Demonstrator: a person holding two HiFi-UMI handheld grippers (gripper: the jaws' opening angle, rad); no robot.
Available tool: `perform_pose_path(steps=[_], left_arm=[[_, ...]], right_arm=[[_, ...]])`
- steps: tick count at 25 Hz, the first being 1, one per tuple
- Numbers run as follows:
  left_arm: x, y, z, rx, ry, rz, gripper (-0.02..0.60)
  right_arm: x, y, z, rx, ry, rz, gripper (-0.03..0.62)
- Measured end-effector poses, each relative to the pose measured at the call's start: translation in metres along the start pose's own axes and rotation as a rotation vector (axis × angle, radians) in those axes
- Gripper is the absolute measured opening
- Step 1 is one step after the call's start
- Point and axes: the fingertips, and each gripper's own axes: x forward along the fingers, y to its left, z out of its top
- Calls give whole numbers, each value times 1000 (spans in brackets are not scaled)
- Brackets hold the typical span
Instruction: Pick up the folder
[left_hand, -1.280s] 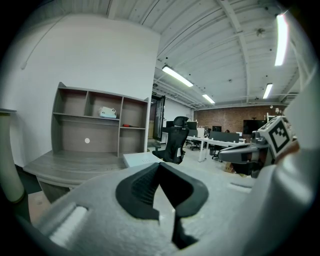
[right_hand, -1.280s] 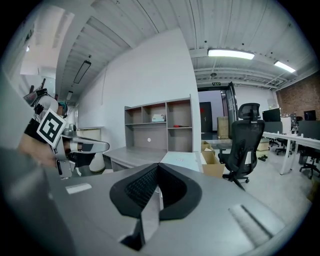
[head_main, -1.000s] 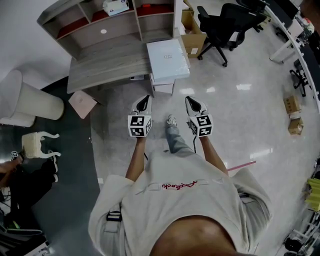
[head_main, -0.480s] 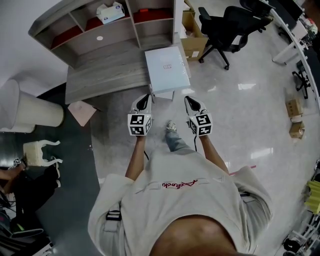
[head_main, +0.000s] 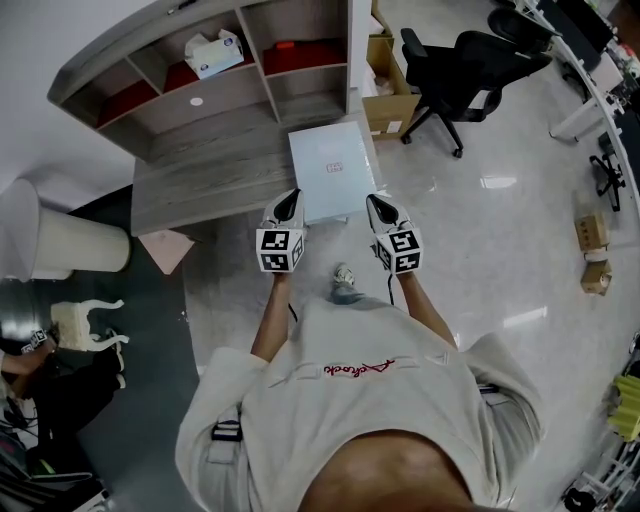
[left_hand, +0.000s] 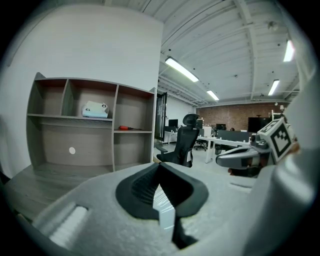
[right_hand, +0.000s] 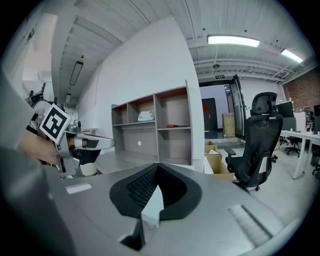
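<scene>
Folder: pale, lying flat on the right end of the grey desk, in front of the shelf unit.

Left gripper: jaws pressed together, nothing between them, tip just beside the folder's near left corner.

Right gripper: jaws likewise pressed together and empty, tip just beside the near right corner. Contact with the folder cannot be confirmed for either.

Surroundings: a tissue box and a red tool sit in the shelf compartments. A cardboard box and a black office chair stand right of the desk. A white bin and a pink sheet occupy the floor to the left.
</scene>
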Motion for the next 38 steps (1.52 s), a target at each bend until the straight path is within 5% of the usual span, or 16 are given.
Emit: perform_pose_path(steps=[15, 38], left_arm=[[83, 60, 29, -9, -9, 65, -2], [80, 71, -23, -51, 115, 54, -2]], right_arm=[[101, -48, 34, -14, -6, 63, 6], [120, -52, 1, 11, 88, 60, 6]])
